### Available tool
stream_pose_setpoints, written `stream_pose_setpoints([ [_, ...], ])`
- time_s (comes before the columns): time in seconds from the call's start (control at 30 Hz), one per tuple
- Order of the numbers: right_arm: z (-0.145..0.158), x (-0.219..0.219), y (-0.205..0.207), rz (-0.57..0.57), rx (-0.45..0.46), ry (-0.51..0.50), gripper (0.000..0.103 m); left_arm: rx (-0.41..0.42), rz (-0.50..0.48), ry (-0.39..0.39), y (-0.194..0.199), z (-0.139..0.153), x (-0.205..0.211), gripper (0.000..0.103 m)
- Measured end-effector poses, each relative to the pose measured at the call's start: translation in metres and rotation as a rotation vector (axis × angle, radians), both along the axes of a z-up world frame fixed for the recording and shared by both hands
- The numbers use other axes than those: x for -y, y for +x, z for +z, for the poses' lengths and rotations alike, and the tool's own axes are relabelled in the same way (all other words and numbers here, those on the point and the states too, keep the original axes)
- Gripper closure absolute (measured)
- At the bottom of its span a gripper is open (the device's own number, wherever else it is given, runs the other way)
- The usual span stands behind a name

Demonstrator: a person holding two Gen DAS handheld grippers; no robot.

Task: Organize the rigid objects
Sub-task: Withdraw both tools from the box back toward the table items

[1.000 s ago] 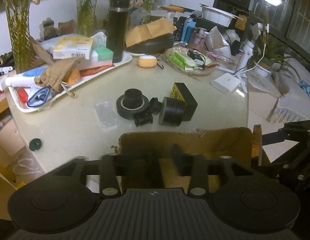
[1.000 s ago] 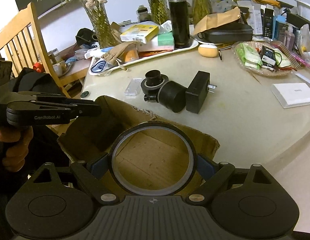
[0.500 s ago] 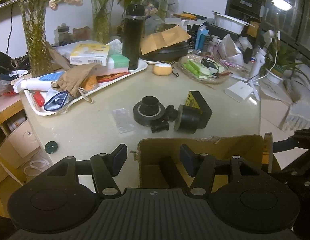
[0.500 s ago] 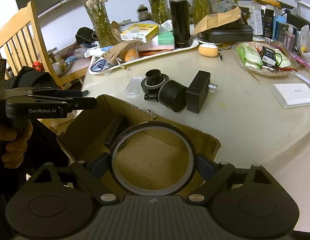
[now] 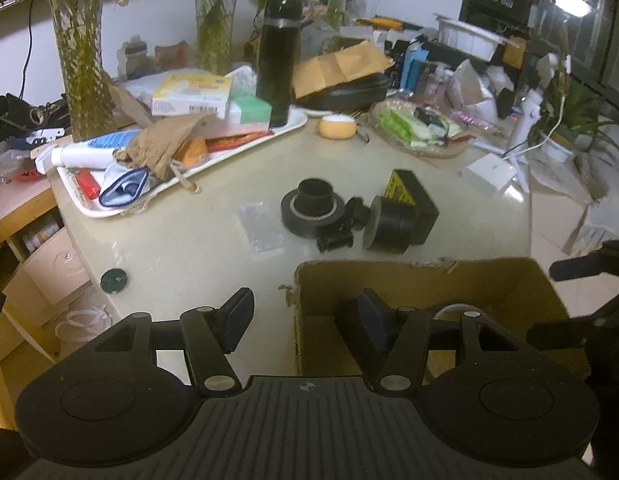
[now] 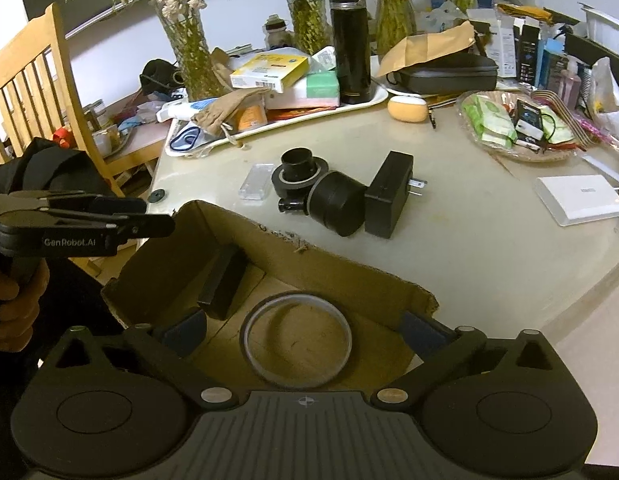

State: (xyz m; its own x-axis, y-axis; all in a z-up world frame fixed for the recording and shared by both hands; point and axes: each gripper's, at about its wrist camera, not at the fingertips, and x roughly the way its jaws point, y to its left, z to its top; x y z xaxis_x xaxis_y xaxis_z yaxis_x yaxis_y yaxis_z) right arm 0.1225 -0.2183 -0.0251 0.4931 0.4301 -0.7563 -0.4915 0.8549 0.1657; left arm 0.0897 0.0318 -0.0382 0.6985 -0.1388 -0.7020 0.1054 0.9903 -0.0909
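1. R gripper [image 6: 301, 330]: jaws now spread; tape ring [image 6: 296, 340], pinched 0.5 s ago, lies flat on floor of cardboard box [image 6: 349, 276].
2. L gripper [image 5: 305, 314]: jaws spread, empty, at box edge.
3. Ring done; black items [image 6: 337, 208] on table [image 6: 489, 240] likely next.
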Motion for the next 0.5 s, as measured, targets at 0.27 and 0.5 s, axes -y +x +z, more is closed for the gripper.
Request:
stream_pose_setpoints([
  [0.27, -0.008, 0.008, 0.008, -0.074, -0.035, -0.029, 0.000, -0.046, 0.011, -0.025, 0.004, -0.006, -0.004, 0.046],
  [0.5, -0.034, 0.006, 0.027, -0.113, -0.180, -0.016, 0.000, -0.089, -0.037, -0.085, 0.005, -0.012, -0.001, 0.046],
])
